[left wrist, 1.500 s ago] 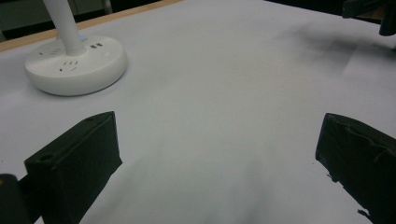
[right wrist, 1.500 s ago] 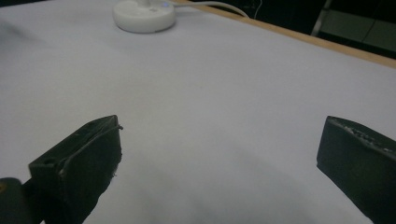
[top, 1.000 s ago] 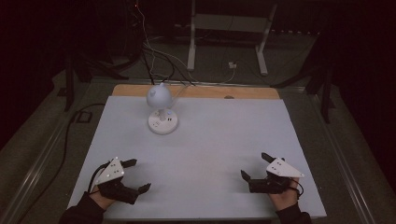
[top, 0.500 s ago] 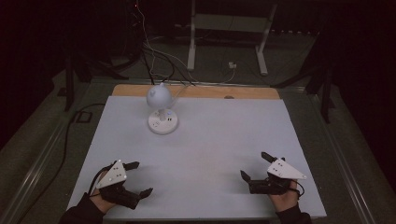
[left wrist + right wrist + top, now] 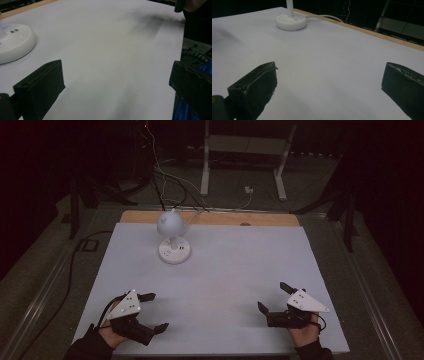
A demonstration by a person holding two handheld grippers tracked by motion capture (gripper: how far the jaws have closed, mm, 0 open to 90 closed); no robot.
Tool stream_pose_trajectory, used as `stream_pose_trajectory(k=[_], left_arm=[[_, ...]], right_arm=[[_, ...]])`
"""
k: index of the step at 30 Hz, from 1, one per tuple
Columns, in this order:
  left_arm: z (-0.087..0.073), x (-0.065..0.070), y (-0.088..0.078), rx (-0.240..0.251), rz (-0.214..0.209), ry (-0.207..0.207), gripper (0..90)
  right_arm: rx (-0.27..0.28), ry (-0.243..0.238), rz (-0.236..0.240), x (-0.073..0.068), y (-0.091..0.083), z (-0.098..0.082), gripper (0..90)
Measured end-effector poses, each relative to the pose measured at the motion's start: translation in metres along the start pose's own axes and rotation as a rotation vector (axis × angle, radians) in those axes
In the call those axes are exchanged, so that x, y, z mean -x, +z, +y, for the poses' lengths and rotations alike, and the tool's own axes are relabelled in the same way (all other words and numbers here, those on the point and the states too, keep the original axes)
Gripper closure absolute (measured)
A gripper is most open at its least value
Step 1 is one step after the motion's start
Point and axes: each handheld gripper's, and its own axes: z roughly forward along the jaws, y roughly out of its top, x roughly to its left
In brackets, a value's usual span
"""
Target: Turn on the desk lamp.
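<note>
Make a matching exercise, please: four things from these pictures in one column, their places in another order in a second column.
1. lamp
2. left gripper
3. right gripper
4. wooden strip

a. far edge of the table
b. near right corner, jaws apart
c. far left part of the white table
d. near left corner, jaws apart

Pairs: 1-c, 2-d, 3-b, 4-a

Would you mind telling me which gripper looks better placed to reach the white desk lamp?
Probably the left gripper: the desk lamp stands left of centre at the far side of the table; the right gripper sits farther off. Both are open.
</note>
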Motion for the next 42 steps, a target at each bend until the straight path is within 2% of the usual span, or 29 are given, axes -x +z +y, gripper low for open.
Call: stream_pose_trajectory(k=[8,15,23,29,42], left_arm=[[0.011,0.002,0.002,0.019,-0.011,0.006,0.3],[0.019,-0.002,0.002,0.041,0.017,-0.005,0.4],[0.026,-0.004,0.004,0.05,0.013,-0.026,0.3],[0.035,-0.007,0.006,0.061,0.027,-0.039,0.4],[0.054,-0.016,0.016,0.078,0.046,-0.036,0.4]], right_arm=[[0.008,-0.008,-0.001,-0.002,0.0,0.001,0.0],[0.01,-0.004,-0.003,-0.001,-0.001,0.001,0.0],[0.009,-0.003,0.0,-0.001,0.0,0.001,0.0],[0.009,-0.003,0.003,-0.001,0.0,0.001,0.0],[0.014,0.0,0.004,0.0,0.0,0.001,0.0]])
